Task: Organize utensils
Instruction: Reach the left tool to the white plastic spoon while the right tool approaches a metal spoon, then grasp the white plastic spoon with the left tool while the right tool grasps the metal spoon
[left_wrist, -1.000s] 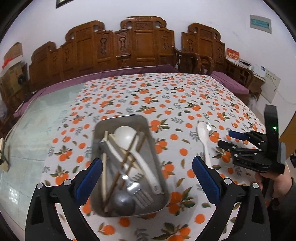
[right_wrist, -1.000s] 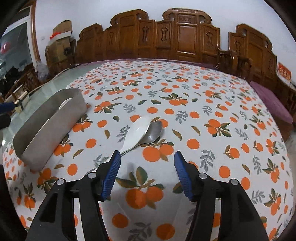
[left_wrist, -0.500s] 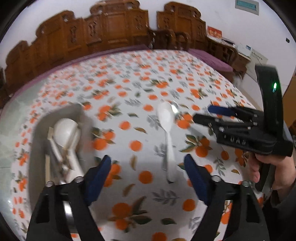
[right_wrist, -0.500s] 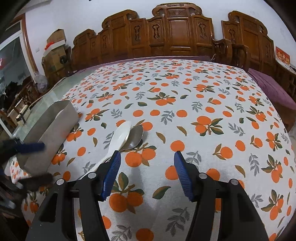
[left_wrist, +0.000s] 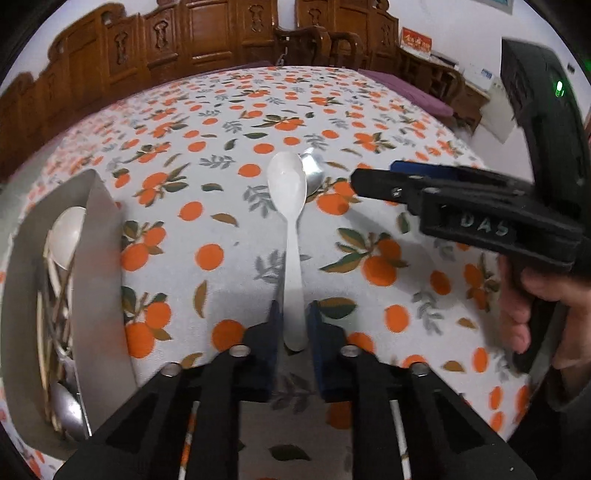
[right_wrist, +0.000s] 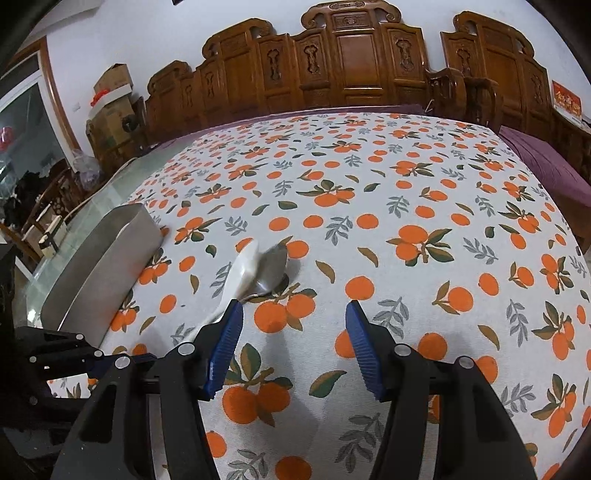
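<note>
covering table: orange-print tablecloth (right_wrist: 369, 206); carved wooden chairs (right_wrist: 354, 62) behind.

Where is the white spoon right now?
In the left wrist view the white spoon lies on the tablecloth, right of the metal tray, bowl against a metal spoon. Its handle end sits between the closing left claw.

My left tool (left_wrist: 293, 328) and right tool (right_wrist: 293, 350): black plastic arms, silver screws, ribbed blue pads; "DAS" marks the right tool's side, a green light glowing above.
</note>
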